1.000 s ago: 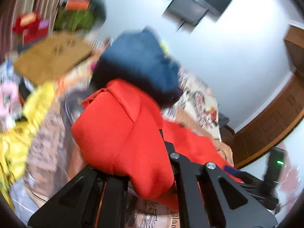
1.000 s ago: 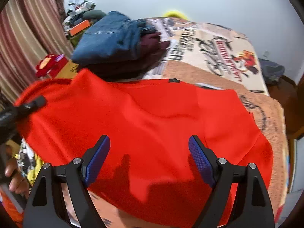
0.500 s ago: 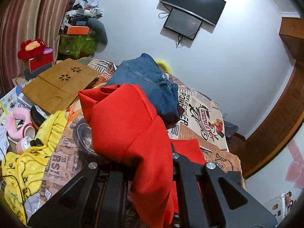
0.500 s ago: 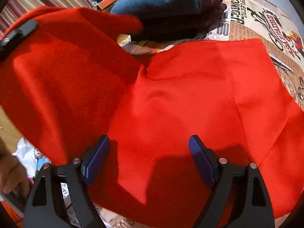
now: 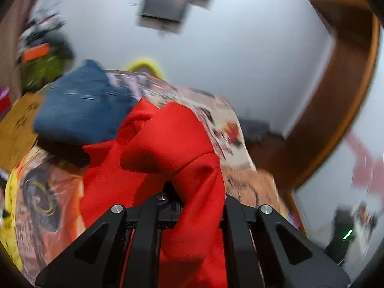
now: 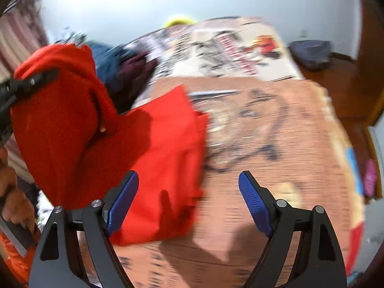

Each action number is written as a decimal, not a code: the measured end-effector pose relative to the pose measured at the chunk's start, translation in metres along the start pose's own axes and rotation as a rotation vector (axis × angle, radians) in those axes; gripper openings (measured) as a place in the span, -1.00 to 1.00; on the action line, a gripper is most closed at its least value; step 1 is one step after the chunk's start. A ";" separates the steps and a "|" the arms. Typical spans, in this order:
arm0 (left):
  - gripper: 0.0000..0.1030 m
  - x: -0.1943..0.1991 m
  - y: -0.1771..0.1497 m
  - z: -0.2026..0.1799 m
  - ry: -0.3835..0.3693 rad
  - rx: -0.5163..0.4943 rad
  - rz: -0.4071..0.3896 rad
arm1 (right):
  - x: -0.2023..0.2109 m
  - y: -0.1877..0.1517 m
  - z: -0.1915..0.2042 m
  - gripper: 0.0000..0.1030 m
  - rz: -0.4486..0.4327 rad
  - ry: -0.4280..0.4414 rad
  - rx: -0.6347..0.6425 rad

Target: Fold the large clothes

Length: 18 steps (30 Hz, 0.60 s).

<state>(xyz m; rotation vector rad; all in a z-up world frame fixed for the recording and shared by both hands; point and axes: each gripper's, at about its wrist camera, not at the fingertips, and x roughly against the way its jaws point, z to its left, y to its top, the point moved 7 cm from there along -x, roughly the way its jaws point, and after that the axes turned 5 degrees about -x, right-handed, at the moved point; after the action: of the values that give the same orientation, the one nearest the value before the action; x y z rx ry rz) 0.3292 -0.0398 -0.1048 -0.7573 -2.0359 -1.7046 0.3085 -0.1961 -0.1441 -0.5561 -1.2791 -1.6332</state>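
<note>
A large red garment (image 5: 168, 148) hangs bunched from my left gripper (image 5: 189, 206), which is shut on its cloth and holds it above the bed. In the right wrist view the red garment (image 6: 153, 144) lies partly on the printed bedspread (image 6: 276, 124) and rises at the left to the left gripper (image 6: 31, 81). My right gripper (image 6: 187, 199) is open and empty, its blue pads (image 6: 255, 204) spread just above the garment's near right edge. Both views are blurred.
A pile of folded blue jeans (image 5: 81, 110) over a dark garment (image 6: 134, 72) sits at the bed's far left. A brown board (image 5: 16, 124) and yellow cloth (image 5: 9, 192) lie left of the bed. A wooden door frame (image 5: 336, 110) stands right.
The left gripper has lifted and swung the red garment, gathering it leftward so more bedspread shows. The right gripper has stayed open and shifted to the garment's right edge.
</note>
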 end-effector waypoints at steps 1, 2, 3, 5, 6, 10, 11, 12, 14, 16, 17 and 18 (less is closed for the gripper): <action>-0.87 -0.013 -0.012 -0.016 -0.023 -0.043 0.047 | 0.004 0.002 -0.008 0.61 -0.013 -0.026 -0.009; -0.87 -0.022 -0.022 -0.024 -0.043 -0.065 0.088 | 0.007 0.004 -0.016 0.61 -0.023 -0.048 -0.016; -0.87 -0.036 -0.040 -0.035 -0.077 -0.089 0.165 | 0.010 0.006 -0.022 0.61 -0.029 -0.063 -0.020; -0.87 -0.058 -0.070 -0.046 -0.128 -0.109 0.300 | 0.015 0.003 -0.033 0.61 -0.029 -0.081 -0.028; -0.86 -0.067 -0.089 -0.049 -0.150 -0.114 0.376 | 0.015 0.000 -0.039 0.61 -0.021 -0.087 -0.035; -0.73 -0.072 -0.120 -0.047 -0.183 -0.154 0.471 | 0.020 -0.014 -0.048 0.61 0.014 -0.094 -0.035; -0.65 -0.067 -0.120 -0.048 -0.187 -0.175 0.469 | 0.022 -0.016 -0.049 0.61 0.019 -0.094 -0.027; -0.52 -0.063 -0.120 -0.049 -0.195 -0.194 0.470 | 0.021 -0.017 -0.048 0.61 0.025 -0.095 -0.014; -0.19 -0.053 -0.116 -0.052 -0.218 -0.216 0.476 | 0.021 -0.018 -0.041 0.61 0.029 -0.090 0.015; -0.02 -0.040 -0.107 -0.049 -0.238 -0.220 0.460 | 0.022 -0.017 -0.034 0.61 0.028 -0.075 0.044; -0.02 -0.035 -0.101 -0.049 -0.232 -0.226 0.442 | 0.024 -0.016 -0.028 0.61 0.021 -0.065 0.060; 0.00 -0.030 -0.095 -0.048 -0.220 -0.233 0.425 | 0.024 -0.014 -0.023 0.61 0.014 -0.053 0.071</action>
<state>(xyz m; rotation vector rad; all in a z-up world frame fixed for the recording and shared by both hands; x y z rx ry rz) 0.2912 -0.1030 -0.1877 -1.3965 -1.6566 -1.6756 0.2898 -0.2273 -0.1395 -0.5667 -1.3638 -1.5637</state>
